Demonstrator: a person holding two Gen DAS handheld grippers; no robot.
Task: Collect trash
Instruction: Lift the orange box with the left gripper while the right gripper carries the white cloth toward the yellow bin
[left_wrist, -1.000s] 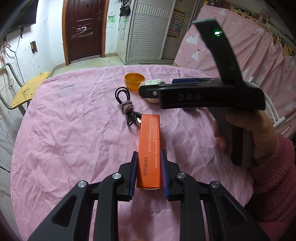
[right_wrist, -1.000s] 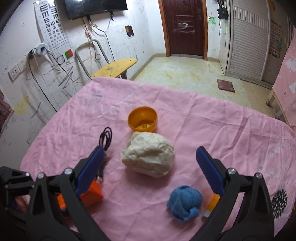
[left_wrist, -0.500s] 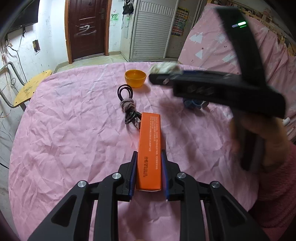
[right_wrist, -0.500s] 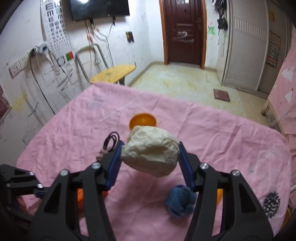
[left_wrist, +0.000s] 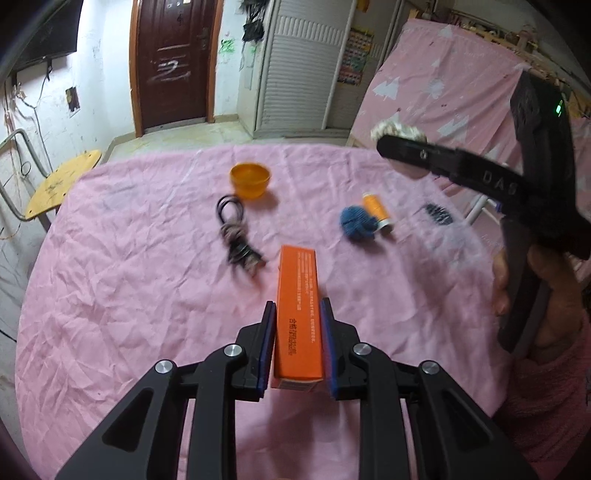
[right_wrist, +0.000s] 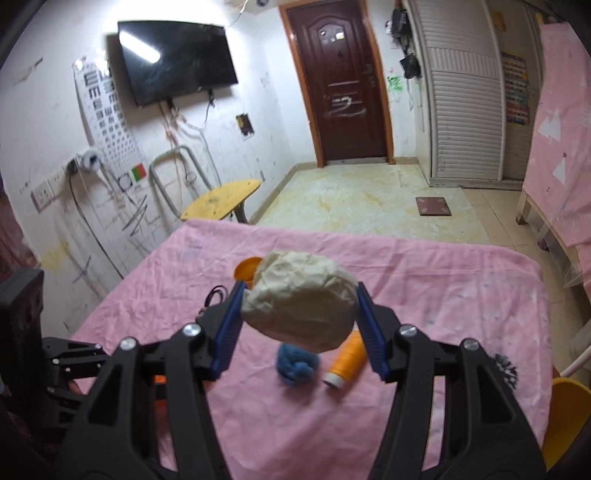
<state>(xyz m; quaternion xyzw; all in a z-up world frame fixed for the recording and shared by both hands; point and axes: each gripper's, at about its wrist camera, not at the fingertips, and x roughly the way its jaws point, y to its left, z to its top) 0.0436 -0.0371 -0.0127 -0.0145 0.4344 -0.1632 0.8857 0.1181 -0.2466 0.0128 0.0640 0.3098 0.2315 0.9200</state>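
My right tongs (right_wrist: 300, 314) clamp the crumpled white wad (right_wrist: 301, 299), lifted above the pink tablecloth (right_wrist: 443, 280). My left tongs (left_wrist: 297, 334) grip the orange box (left_wrist: 297, 314) near that cloth's front edge.

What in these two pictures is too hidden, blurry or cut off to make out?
- Orange bowl, right wrist view: mostly hidden behind the held cream wad.
- Cable bundle, left wrist view: blurred; its plug type is unreadable.
- Orange box, left wrist view: its print is too small to read.
- Yellow thing, right wrist view: cut off by the edge; unclear what it is.
- Dark spiky thing, left wrist view: blurred, unidentifiable.
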